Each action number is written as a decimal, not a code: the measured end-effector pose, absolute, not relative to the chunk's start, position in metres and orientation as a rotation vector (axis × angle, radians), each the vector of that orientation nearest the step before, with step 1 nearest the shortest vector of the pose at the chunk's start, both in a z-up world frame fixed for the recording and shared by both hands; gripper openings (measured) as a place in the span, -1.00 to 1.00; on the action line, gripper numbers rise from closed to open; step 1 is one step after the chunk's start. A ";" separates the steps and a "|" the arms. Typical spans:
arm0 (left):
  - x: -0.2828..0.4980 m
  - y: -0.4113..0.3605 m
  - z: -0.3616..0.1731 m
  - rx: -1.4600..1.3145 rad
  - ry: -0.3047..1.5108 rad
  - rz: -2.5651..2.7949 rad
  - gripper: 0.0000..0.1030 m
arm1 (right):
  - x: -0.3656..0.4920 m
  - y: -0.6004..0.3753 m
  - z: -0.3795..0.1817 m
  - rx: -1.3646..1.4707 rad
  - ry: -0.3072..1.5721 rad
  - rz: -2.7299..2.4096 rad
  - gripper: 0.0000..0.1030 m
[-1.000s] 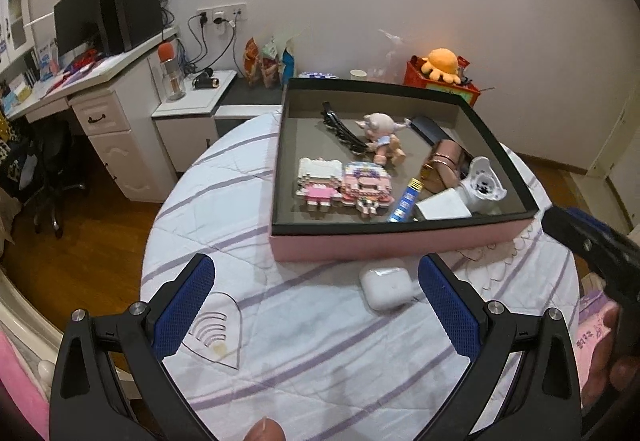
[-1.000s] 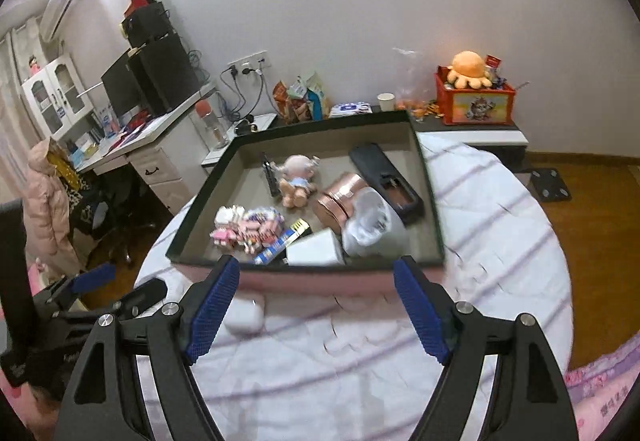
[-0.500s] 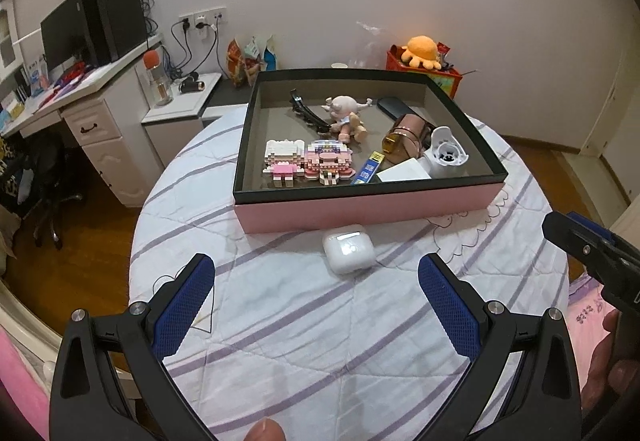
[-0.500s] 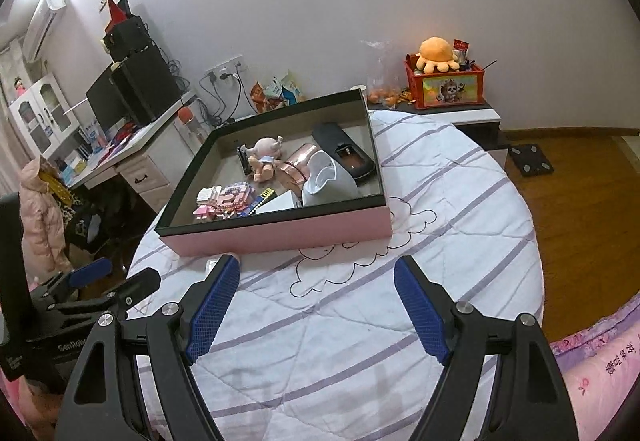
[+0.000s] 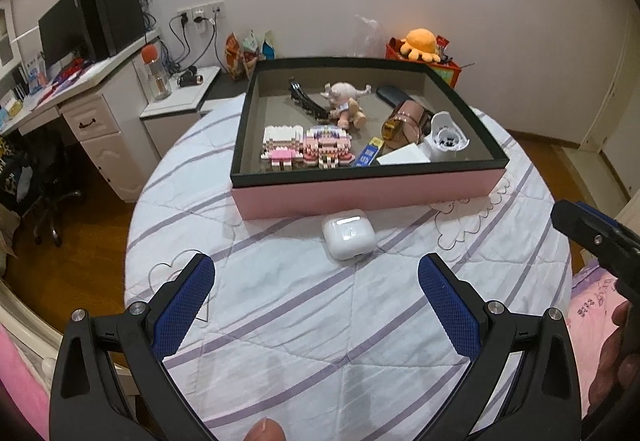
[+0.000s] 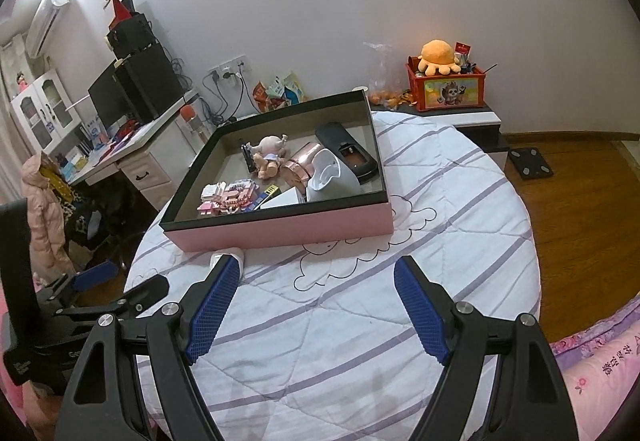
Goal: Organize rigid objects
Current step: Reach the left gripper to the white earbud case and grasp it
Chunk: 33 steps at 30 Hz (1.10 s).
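Note:
A white earbuds case (image 5: 348, 234) lies on the round table just in front of the pink box (image 5: 368, 193); in the right wrist view the case (image 6: 229, 254) is partly hidden behind my finger. The box (image 6: 280, 229) holds block figures (image 5: 306, 147), a doll (image 5: 346, 103), a hair clip, a copper case, a white device (image 5: 446, 135) and a black case. My left gripper (image 5: 316, 287) is open and empty, a short way in front of the earbuds case. My right gripper (image 6: 318, 291) is open and empty over the tablecloth.
The round table has a white quilted cloth with purple stripes (image 5: 320, 321). A desk with a monitor (image 5: 72, 33) stands at the left. A red box with an orange plush (image 6: 444, 81) sits on a low cabinet behind. Wooden floor (image 6: 580, 201) lies to the right.
Both grippers have pulled back from the box toward the table's near edge, so the box and the earbuds case now look farther away. Both stay open and empty.

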<state>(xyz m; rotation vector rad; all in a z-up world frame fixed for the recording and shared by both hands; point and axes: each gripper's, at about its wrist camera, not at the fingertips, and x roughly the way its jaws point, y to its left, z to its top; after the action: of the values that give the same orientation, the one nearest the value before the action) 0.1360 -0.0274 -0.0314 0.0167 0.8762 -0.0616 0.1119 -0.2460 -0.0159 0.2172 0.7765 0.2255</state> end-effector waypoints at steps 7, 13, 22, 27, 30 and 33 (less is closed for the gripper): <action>0.164 -0.037 -0.056 0.013 0.925 -0.068 0.99 | 0.125 -0.242 -0.024 0.209 0.805 0.227 0.58; 0.196 -0.048 -0.091 0.009 0.990 -0.048 0.99 | 0.141 -0.248 -0.036 0.211 0.840 0.216 0.58; 0.221 -0.049 -0.116 0.003 1.000 0.017 0.97 | 0.162 -0.258 -0.052 0.221 0.880 0.211 0.58; 0.220 -0.048 -0.112 0.014 0.978 0.024 0.49 | 0.166 -0.262 -0.055 0.233 0.885 0.216 0.58; 0.216 -0.051 -0.108 0.032 0.971 0.019 0.07 | 0.166 -0.264 -0.056 0.240 0.885 0.218 0.58; 0.212 -0.051 -0.106 0.038 0.970 0.018 -0.14 | 0.165 -0.262 -0.055 0.240 0.881 0.223 0.58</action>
<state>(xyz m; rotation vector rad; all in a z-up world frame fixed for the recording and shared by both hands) 0.2119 -0.0509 -0.1064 0.0376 0.9696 0.0177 0.1651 -0.2624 -0.0545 0.2401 0.8814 0.2232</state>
